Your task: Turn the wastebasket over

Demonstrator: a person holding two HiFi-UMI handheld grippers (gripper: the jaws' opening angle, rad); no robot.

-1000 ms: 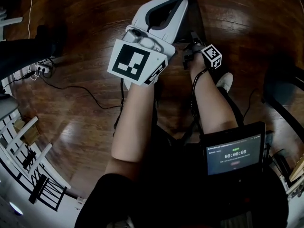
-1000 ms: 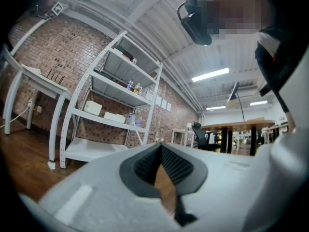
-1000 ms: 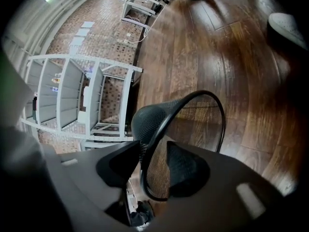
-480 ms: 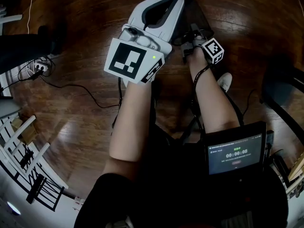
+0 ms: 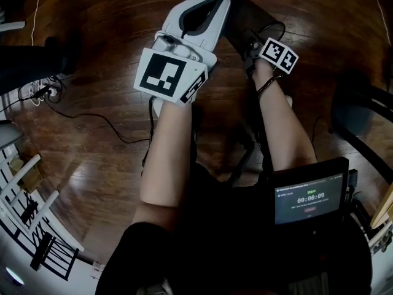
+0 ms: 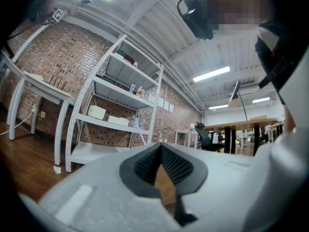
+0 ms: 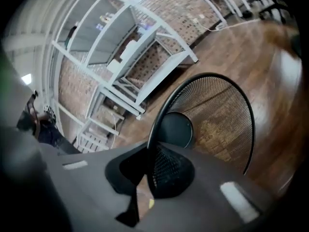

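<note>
The wastebasket [image 7: 212, 115] is black wire mesh and lies tilted, its mouth turned toward the right gripper view and its round base [image 7: 175, 129] behind. My right gripper [image 7: 149, 153] is shut on its rim, which runs between the pads. In the head view the wastebasket [image 5: 256, 18] shows dark at the top, with the right gripper [image 5: 250, 47] just below it on the wooden floor side. My white left gripper [image 5: 226, 0] hangs beside the basket's left, pointing level. Its left gripper [image 6: 161, 146] tips meet with nothing between them.
A white shelving unit [image 6: 113, 105] stands against a brick wall ahead. A cable and power strip [image 5: 46, 91] lie on the floor at left, a white rack [image 5: 31, 208] at lower left, a dark chair [image 5: 362, 118] at right. A timer screen [image 5: 310, 200] hangs at the person's waist.
The right gripper has closed on the basket's rim, then lifted and rolled toward the right, tipping the basket up. The left gripper has hardly moved.
</note>
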